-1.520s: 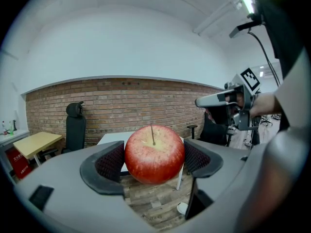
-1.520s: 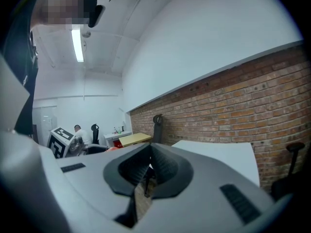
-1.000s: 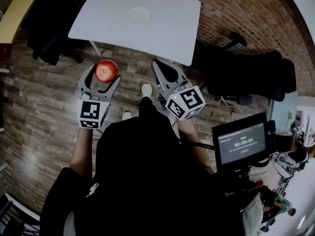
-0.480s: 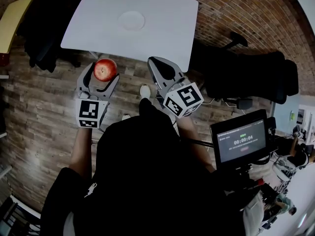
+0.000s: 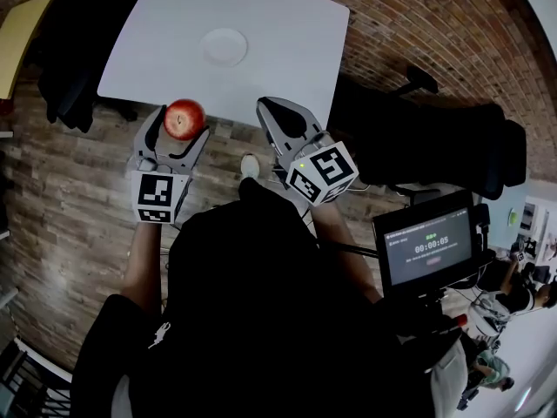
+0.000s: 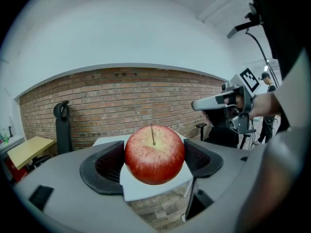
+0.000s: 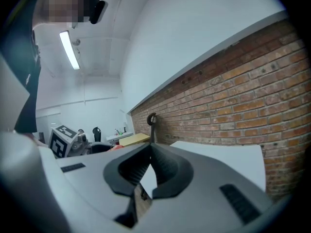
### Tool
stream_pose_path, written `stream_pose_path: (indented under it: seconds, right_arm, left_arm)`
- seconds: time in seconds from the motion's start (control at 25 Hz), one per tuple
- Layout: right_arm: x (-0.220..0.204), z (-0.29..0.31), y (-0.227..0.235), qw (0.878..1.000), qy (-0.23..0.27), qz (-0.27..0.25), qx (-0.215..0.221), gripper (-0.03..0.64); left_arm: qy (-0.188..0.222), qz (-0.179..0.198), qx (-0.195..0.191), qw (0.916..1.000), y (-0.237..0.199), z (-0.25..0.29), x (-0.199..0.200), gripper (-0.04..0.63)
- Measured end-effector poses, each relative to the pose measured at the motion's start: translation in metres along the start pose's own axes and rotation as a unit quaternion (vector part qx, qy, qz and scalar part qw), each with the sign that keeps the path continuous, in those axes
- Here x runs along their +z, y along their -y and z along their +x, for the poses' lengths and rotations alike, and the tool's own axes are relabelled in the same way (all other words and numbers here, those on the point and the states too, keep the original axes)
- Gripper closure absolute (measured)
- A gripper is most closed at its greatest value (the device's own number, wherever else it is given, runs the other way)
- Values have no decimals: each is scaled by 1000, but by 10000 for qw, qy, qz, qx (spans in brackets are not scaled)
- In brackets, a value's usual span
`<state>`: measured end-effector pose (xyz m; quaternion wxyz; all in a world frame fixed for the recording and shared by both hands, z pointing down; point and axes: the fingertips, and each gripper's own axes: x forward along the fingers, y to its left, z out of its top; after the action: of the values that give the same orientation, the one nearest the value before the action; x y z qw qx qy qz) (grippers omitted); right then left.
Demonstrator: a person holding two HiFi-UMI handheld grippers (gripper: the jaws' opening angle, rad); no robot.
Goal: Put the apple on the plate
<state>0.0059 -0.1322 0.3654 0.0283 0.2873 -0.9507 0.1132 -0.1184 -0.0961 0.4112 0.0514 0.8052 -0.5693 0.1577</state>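
Grasp done: apple [image 6: 154, 154] is pinched by left gripper [image 5: 181, 125] at near edge of table [image 5: 291, 24] | right gripper [image 7: 148, 152] pressed together, empty | plate [image 5: 224, 47] bare, mid-table | placing judged outstanding.

text | monitor screen [image 5: 424, 251] | timer reads 00:00:05 | other print too small

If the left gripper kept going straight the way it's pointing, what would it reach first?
Most likely the near edge of the white square table, right ahead of the left gripper and the red apple it holds. It may instead clear the tabletop; height is unclear.
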Motion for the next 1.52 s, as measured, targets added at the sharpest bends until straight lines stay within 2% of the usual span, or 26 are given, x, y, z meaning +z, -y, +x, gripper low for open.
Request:
stream_pose_path:
  seconds: [0.52,0.76,1.04,1.36,1.52]
  right_arm:
    - [8,20,60,9991,-110,111,405,614]
    - [1,43,122,9978,-243,292,552,614]
    - [0,37,118,9972,-232,276,654,614]
    - [0,35,116,9968,-219,308,711,614]
    - [0,35,116,9966,-208,321,735,614]
  left_arm:
    - [-213,-81,280,9993,6,55,15,209]
    - [-452,-163,380,9981,5,115,15,209]
    - [-474,-204,528,9973,8,106,13,209]
    - [-401,-113,441,9982,18,104,24,209]
    - [-488,-171,528,9973,15,100,20,209]
